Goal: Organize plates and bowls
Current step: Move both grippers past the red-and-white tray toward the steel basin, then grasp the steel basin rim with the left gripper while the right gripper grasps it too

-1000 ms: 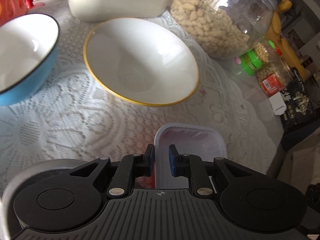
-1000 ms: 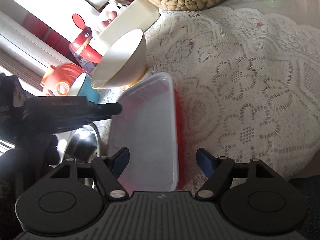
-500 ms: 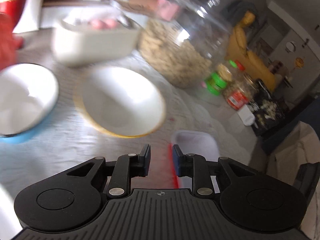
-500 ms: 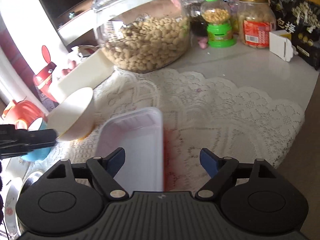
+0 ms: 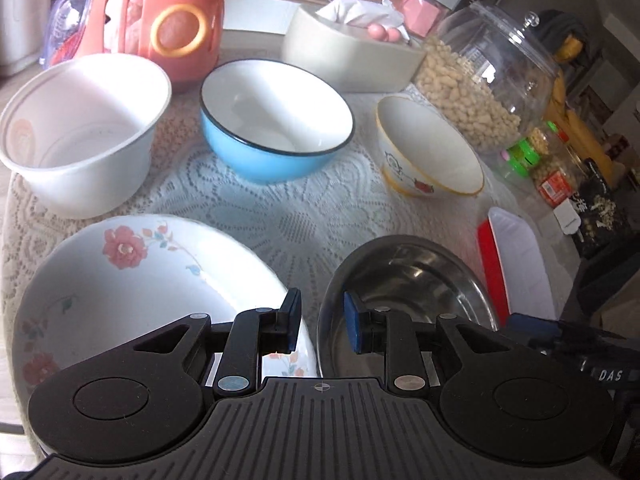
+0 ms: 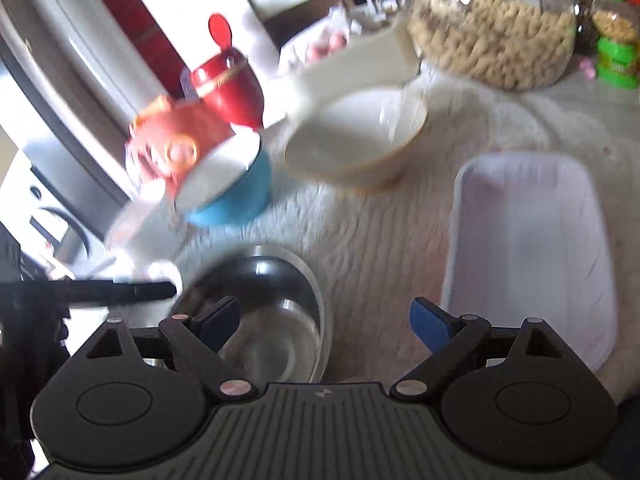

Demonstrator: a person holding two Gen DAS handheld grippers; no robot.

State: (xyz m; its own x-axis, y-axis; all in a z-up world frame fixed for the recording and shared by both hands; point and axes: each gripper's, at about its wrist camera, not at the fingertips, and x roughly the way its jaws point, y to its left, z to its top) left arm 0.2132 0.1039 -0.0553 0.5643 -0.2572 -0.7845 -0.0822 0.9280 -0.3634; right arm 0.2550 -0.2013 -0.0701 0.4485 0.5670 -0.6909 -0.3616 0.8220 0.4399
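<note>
Both grippers empty above the lace cloth, bowls and plates spread out.

Left gripper (image 5: 319,322) narrow, gap over the adjoining rims of the flowered white plate (image 5: 120,276) and round steel bowl (image 5: 404,280). Right gripper (image 6: 324,322) wide, above the steel bowl's right rim; view blurred. Behind: white plastic tub (image 5: 76,140), blue enamel bowl (image 5: 272,136), yellow-rimmed white bowl (image 5: 428,152). Pale rectangular tray (image 6: 528,248) lies right of the steel bowl.

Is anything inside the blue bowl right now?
No, the blue bowl shows only its bare white interior in the left wrist view.
</note>
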